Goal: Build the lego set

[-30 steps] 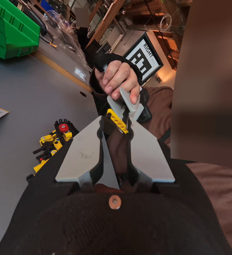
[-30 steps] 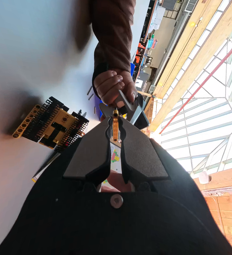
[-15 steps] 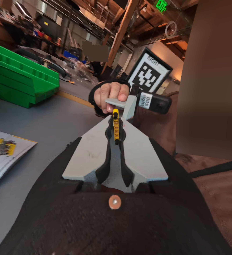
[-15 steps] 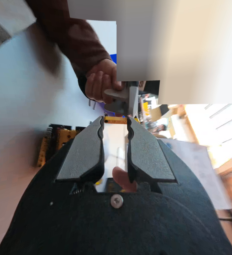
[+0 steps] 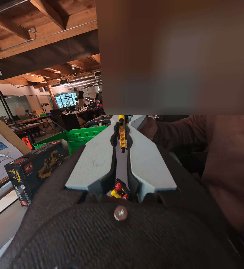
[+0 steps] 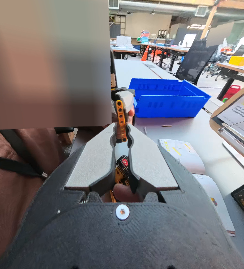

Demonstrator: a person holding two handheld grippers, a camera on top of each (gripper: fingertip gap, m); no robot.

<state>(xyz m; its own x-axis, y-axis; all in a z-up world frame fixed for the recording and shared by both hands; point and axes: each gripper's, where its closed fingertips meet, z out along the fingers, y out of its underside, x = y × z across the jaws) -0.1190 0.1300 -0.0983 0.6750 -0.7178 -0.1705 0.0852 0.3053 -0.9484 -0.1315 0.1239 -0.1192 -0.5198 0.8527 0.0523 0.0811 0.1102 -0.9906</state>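
A yellow beam with holes (image 5: 122, 135) stands upright between my two grippers, held above the table. My left gripper (image 5: 122, 128) is shut on it, and a black pin (image 5: 123, 151) sticks out of its near end. My right gripper (image 6: 121, 126) is shut on the same yellow beam (image 6: 121, 119), and the left gripper's grey finger (image 6: 125, 100) shows at its far end. The partly built yellow and black model (image 6: 122, 170) lies on the table below, seen through the gap between the fingers. It also shows in the left wrist view (image 5: 119, 190).
A black set box (image 5: 35, 167) and a green bin (image 5: 86, 135) stand to the left. A blue bin (image 6: 169, 100), an instruction booklet (image 6: 179, 152) and a propped board with a printed sheet (image 6: 234, 116) are on the grey table to the right. The person's brown sleeve (image 5: 176, 131) is close by. Only a small space, under 4 cm, lies between the two pairs of fingers.
Both grippers have swung up, so the views now face the room. The right gripper, open half a second ago, has closed on the beam. The left gripper still holds it.
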